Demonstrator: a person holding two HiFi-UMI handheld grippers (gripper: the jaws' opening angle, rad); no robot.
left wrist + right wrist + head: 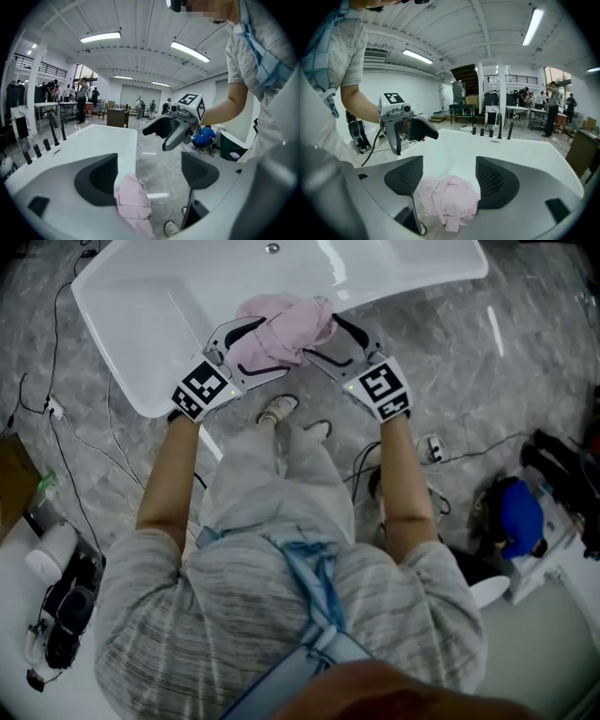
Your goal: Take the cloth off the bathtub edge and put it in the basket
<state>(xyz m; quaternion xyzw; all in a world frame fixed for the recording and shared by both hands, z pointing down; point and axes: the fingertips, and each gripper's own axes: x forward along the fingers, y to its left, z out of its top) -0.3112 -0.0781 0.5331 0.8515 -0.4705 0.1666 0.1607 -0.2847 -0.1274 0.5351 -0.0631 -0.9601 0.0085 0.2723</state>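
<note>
Pink cloth [281, 329] lies bunched on the bathtub [141, 296] rim, with the left gripper [267, 351] and right gripper [322, 338] flanking it, jaws apart, nothing pinched.

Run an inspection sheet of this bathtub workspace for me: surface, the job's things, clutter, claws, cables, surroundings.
Surface: white bathtub standing on a grey marbled floor.
Job's things: pink cloth bunched on the tub's near edge; basket, nothing seen.
Clutter: blue object at the right, white roll at the left.
Grippers: left claw and right claw are both open and flank the cloth, which lies between each one's jaws, not clamped.
Cables: loose cables trail over the floor on both sides.
Surroundings: a large lit hall, with people and tables far behind.
</note>
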